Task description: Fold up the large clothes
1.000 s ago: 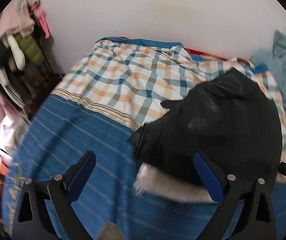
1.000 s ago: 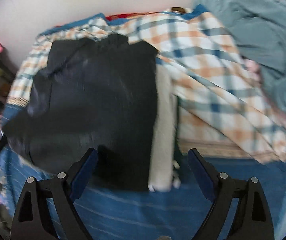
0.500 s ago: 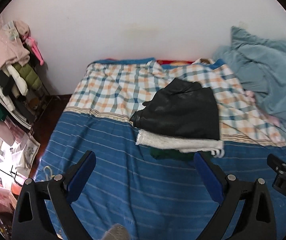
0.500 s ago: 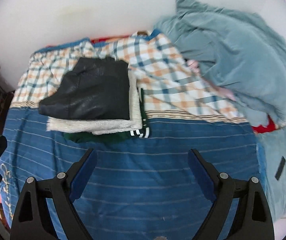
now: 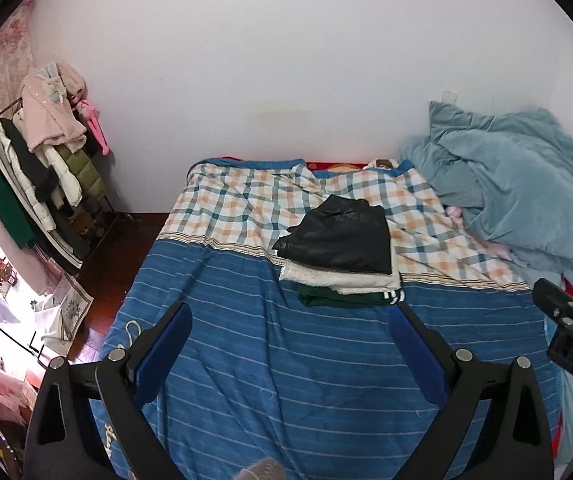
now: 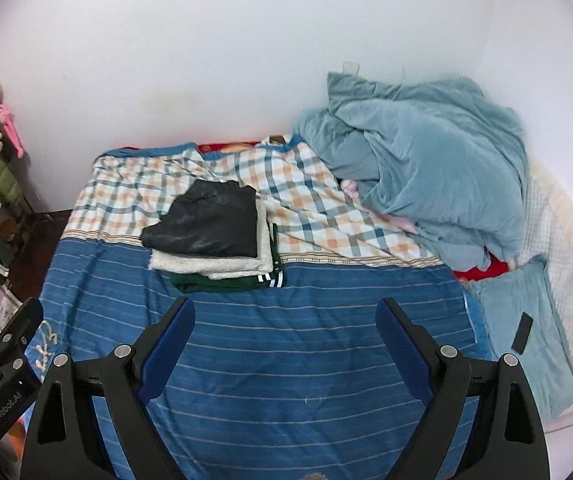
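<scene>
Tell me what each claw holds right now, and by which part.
Nothing is held. The left claw and right claw are both open above the blue striped bedspread, apart from the folded stack topped by the black jacket.

A stack of three folded clothes (image 5: 340,264) lies mid-bed, straddling the seam between the near sheet (image 5: 278,364) and the far sheet (image 5: 242,204): jacket (image 5: 342,238) on top, fleece (image 5: 338,280) under it, trousers (image 5: 342,299) at the bottom. A heaped blanket (image 6: 426,176) fills the bed's far right corner against the wall (image 6: 246,60), with a pillow (image 6: 518,328) in front of it. A clothes rack (image 5: 34,168) stands on the floor left of the bed.
</scene>
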### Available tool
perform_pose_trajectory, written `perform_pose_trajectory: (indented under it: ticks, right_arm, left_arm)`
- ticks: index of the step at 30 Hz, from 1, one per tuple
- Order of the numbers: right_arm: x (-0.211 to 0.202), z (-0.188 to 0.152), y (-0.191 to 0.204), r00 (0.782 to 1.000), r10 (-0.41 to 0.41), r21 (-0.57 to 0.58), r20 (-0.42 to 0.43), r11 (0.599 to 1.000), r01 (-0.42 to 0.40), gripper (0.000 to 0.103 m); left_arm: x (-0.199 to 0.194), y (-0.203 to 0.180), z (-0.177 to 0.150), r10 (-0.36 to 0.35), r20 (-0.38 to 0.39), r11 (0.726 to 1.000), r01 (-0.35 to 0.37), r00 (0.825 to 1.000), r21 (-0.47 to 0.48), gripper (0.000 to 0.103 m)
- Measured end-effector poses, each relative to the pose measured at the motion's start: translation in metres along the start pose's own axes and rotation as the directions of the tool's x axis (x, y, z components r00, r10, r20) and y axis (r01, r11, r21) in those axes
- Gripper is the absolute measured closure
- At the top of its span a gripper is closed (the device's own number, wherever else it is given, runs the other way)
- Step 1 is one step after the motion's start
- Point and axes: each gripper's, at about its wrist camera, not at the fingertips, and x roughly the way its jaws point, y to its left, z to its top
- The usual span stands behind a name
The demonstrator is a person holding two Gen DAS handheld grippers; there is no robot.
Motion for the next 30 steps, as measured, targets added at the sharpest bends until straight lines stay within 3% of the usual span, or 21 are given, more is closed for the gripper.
perform_pose_trajectory:
  ticks: [13, 22, 30]
  right_arm:
    - [-0.113, -0.029, -0.014, 0.992, 0.005, -0.029, 0.123, 1.000, -0.002, 0.010]
    - [-0.140, -0.039, -0.025, 0.987, 0.003, -0.036, 0.160, 0.999, 0.003, 0.005]
    - [-0.146, -0.045, -0.028, 0.985, 0.007, -0.040, 0.170, 0.999, -0.001, 0.004]
  left_arm:
    - [-0.073, 0.002, -0.019, -0.022, 0.087, 1.000, 0.024, 0.996, -0.016, 0.003]
    - [-0.096, 0.002, -0.032, 0.021, 0.126, 0.999, -0.017, 0.992, -0.034, 0.002]
    - [-0.105, 0.005, -0.037, 0.017, 0.136, 0.999, -0.011, 0.991, -0.049, 0.000]
